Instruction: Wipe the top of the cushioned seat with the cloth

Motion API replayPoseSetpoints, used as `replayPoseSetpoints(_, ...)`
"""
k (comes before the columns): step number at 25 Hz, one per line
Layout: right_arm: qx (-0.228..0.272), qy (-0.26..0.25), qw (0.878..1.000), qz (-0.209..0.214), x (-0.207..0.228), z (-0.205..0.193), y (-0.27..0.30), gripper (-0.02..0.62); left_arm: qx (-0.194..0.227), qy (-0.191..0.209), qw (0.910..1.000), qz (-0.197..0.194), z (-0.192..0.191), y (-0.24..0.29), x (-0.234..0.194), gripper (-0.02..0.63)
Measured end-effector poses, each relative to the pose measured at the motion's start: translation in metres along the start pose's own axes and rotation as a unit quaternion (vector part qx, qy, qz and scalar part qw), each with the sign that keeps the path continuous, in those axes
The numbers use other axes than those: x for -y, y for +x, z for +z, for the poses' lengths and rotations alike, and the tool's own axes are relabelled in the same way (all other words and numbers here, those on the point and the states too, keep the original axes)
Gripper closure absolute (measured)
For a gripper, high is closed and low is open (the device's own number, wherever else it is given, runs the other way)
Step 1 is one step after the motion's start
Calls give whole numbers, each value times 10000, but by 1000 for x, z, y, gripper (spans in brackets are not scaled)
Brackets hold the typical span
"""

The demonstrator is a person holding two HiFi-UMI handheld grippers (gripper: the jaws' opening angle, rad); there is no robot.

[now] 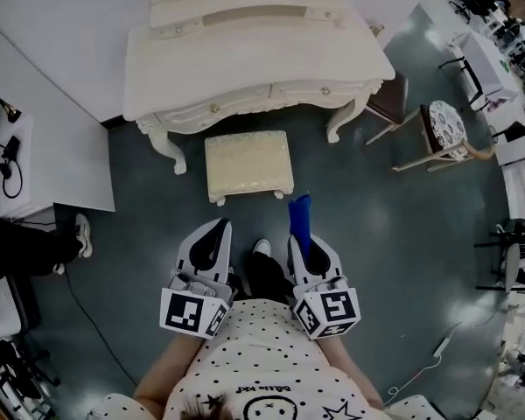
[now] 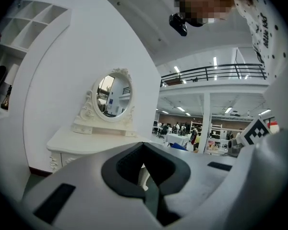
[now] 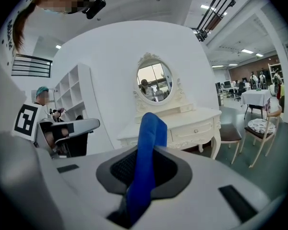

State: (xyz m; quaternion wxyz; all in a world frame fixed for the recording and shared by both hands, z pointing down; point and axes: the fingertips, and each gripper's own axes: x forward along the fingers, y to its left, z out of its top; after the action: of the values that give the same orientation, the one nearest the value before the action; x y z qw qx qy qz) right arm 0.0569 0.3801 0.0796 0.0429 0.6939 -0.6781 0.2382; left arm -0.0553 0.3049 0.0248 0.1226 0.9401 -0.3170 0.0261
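Observation:
The cream cushioned seat (image 1: pixel 248 164) stands on the floor in front of the white dressing table (image 1: pixel 254 55). My right gripper (image 1: pixel 303 239) is shut on a blue cloth (image 1: pixel 299 222), which sticks up out of its jaws (image 3: pixel 146 162) just short of the seat's right front corner. My left gripper (image 1: pixel 212 241) is held beside it, near the seat's left front, shut with nothing in it (image 2: pixel 146 178). Both grippers are held close to the person's body, apart from the seat.
A mirror (image 3: pixel 154 82) tops the dressing table. Two chairs (image 1: pixel 437 134) stand to the right. A seated person's legs and shoes (image 1: pixel 70 239) are at the left. Cables trail on the floor (image 1: pixel 87 318). Desks with equipment (image 1: pixel 499 33) line the right side.

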Motion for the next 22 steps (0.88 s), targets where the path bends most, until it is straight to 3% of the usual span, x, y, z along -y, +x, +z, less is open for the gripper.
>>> replayPoseSetpoints(7, 2, 73, 9999, 144, 38, 14, 14, 534, 138, 64, 9993, 347, 7, 32, 2, 608)
replayPoseSetpoints(15, -39, 106, 9995, 279, 48, 24, 32, 534, 127, 184, 9986, 488, 17, 51, -6, 608)
replayPoseSetpoints(22, -79, 149, 9998, 49, 58, 35, 62, 534, 46, 87, 9992, 399, 17, 79, -34, 607)
